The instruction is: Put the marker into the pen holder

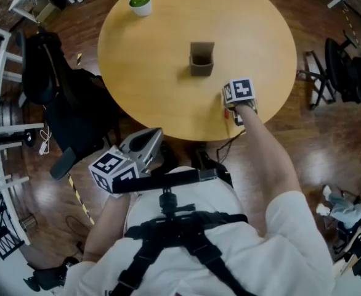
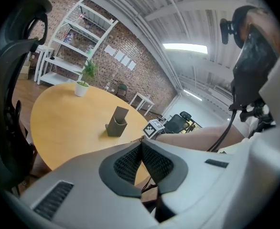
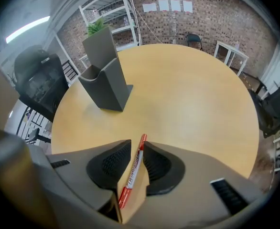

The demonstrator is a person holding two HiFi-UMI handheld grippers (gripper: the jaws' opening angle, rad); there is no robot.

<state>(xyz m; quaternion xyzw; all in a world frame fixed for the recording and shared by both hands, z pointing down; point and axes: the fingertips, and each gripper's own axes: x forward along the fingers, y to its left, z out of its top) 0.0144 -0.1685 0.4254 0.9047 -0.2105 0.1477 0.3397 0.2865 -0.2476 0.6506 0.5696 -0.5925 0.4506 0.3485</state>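
Red-and-white marker, lower centre of the frame, lies inside the released right claw; judged light, stiff, slick: clench mid-barrel.

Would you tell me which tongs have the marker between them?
The right tongs: the red marker lies between their parted jaws; the left tongs are shut, empty.

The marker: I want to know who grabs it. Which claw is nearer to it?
Right. The right claw is at the table with its open jaws either side of the marker; the left claw is shut, off the table's near edge by the person's lap.
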